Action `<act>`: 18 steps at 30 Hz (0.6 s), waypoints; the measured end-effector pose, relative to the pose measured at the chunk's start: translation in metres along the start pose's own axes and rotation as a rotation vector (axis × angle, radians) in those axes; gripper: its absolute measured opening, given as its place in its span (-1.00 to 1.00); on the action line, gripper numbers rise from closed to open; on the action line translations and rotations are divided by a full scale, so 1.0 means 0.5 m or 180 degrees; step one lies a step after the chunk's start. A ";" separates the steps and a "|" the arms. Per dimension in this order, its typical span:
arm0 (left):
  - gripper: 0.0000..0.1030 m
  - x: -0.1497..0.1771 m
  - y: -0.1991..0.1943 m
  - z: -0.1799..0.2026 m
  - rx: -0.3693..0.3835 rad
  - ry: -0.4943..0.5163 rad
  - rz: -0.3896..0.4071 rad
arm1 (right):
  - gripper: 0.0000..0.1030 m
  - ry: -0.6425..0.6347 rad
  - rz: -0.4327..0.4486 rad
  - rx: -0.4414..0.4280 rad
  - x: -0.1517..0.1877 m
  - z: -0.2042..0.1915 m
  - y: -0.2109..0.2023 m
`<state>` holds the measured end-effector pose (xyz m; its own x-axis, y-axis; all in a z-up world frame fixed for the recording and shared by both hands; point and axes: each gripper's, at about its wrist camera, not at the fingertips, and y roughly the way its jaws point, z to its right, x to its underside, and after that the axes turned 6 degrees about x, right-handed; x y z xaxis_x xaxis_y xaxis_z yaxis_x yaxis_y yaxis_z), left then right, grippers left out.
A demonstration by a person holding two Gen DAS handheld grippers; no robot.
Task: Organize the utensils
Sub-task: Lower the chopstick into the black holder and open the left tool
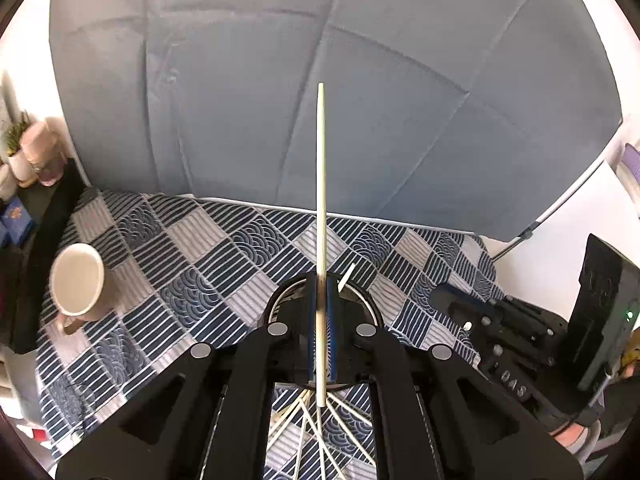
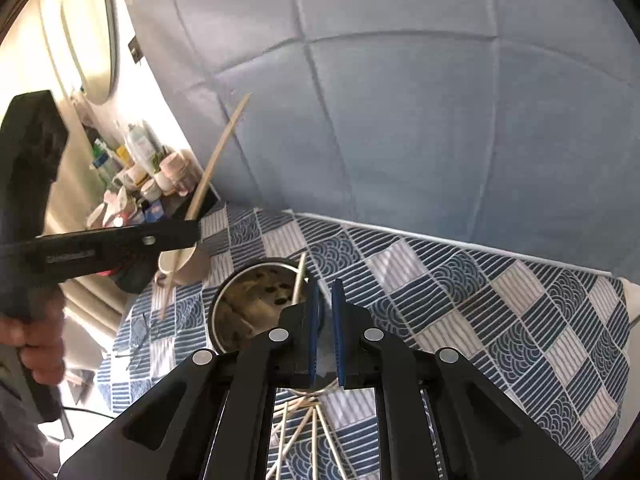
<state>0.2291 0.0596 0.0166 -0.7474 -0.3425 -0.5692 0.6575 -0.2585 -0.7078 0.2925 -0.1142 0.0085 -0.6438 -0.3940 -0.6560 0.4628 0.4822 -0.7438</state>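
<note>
Left gripper point(image 1: 322, 320) fingers clamp one pale wooden chopstick point(image 1: 321, 184) – right gripper point(image 2: 325, 332) closed, empty.
I'd drop it tip-first into the round metal holder point(image 2: 256, 300).

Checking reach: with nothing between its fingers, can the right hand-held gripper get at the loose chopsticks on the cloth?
Probably yes: the right hand-held gripper is empty, and the chopsticks lie uncovered just below it.

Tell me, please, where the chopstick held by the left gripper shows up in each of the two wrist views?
Left wrist view: the held chopstick runs straight up the picture's middle, clamped in the left gripper.
Right wrist view: it slants at upper left, passing in front of the beige mug.
Shared landmark: the metal utensil holder, just beyond the fingers in both views, with one chopstick inside.
</note>
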 end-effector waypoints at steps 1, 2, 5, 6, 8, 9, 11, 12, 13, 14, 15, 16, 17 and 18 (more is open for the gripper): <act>-0.91 0.000 0.007 -0.002 0.0035 0.0012 0.0013 | -0.87 -0.0034 -0.0040 0.0022 -0.001 -0.008 0.008; -0.91 0.000 0.018 -0.004 0.0004 0.0068 -0.0009 | -0.87 -0.0044 -0.0062 0.0039 0.000 -0.012 0.012; -0.91 0.007 0.048 -0.014 0.0140 0.0168 0.0000 | -0.87 -0.0025 -0.0114 0.0039 0.002 -0.019 0.028; -0.91 0.010 0.058 -0.017 0.0110 0.0218 0.0007 | -0.87 -0.0016 -0.0116 0.0033 0.003 -0.019 0.033; -0.91 0.020 0.074 -0.021 0.0143 0.0292 0.0017 | -0.87 0.0001 -0.0112 0.0006 0.008 -0.020 0.038; -0.91 0.027 0.081 -0.026 0.0213 0.0281 0.0025 | -0.87 0.0014 -0.0099 -0.0019 0.012 -0.022 0.040; -0.91 0.041 0.086 -0.027 0.0290 0.0337 0.0121 | -0.87 0.0025 -0.0093 -0.0065 0.020 -0.025 0.044; -0.91 0.051 0.088 -0.023 0.0321 0.0430 0.0191 | -0.85 0.0028 -0.0094 -0.0070 0.024 -0.027 0.046; -0.91 0.058 0.090 -0.022 0.0352 0.0484 0.0240 | -0.84 0.0026 -0.0105 -0.0070 0.027 -0.028 0.048; -0.91 0.065 0.091 -0.021 0.0404 0.0538 0.0292 | -0.84 0.0018 -0.0123 -0.0073 0.028 -0.030 0.050; -0.91 0.075 0.093 -0.021 0.0444 0.0562 0.0337 | -0.84 -0.0008 -0.0147 -0.0073 0.033 -0.033 0.053; -0.91 0.078 0.095 -0.022 0.0431 0.0560 0.0345 | -0.84 -0.0026 -0.0155 -0.0057 0.035 -0.036 0.055; -0.91 0.083 0.100 -0.024 0.0404 0.0564 0.0353 | -0.83 -0.0035 -0.0173 -0.0048 0.037 -0.037 0.058; -0.91 0.088 0.102 -0.028 0.0394 0.0560 0.0381 | -0.83 -0.0034 -0.0185 -0.0053 0.038 -0.039 0.059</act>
<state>0.2287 0.0441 -0.0505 -0.6614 -0.2175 -0.7178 0.7410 -0.3378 -0.5804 0.2822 -0.0923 -0.0234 -0.6628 -0.4300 -0.6130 0.4145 0.4711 -0.7786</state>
